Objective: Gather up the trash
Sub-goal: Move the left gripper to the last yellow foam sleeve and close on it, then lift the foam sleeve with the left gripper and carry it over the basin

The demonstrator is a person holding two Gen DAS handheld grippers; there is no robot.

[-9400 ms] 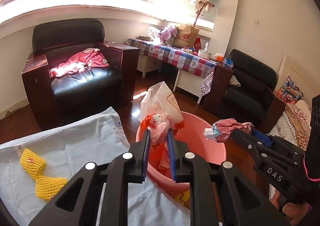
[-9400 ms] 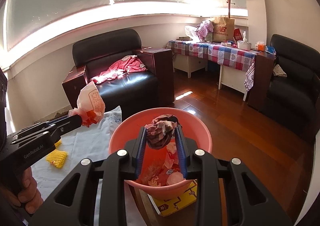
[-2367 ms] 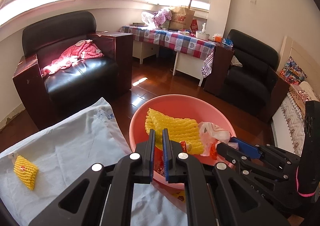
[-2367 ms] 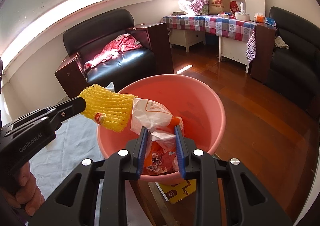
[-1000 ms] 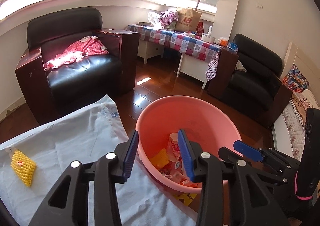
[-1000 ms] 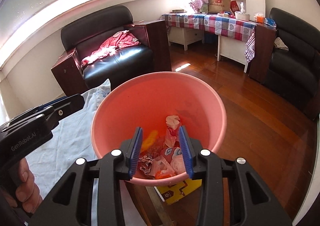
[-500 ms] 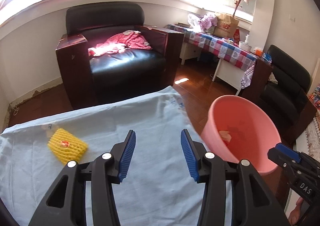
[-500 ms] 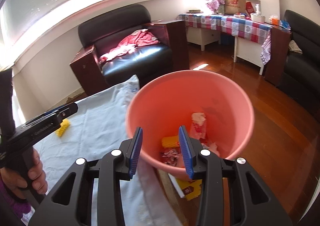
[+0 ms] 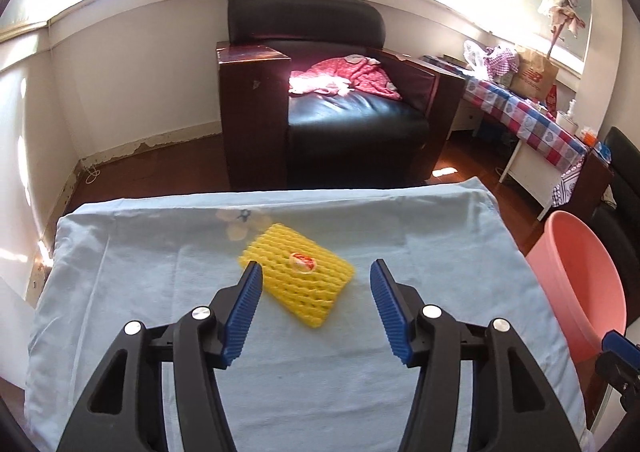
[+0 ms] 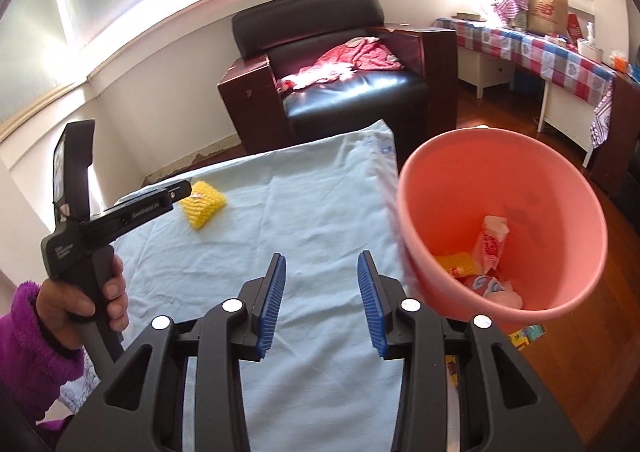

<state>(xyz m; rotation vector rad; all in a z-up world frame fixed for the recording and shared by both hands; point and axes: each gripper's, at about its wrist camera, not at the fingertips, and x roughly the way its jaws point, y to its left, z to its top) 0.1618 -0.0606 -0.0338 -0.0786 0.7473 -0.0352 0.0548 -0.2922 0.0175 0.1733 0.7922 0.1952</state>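
On pale blue cloth-covered table, both left gripper and right gripper wide open, empty (yellow foam fruit net just ahead of left): risks bunching cloth.

I see a bright yellow foam net with a small red-and-white sticker, lying on a pale blue cloth, and a salmon-pink bucket holding scraps of yellow, white and red. My grippers are black with blue ribbed pads. The armchair is black with dark red-brown sides under a pink dotted garment, and the far table wears red, blue and white checks
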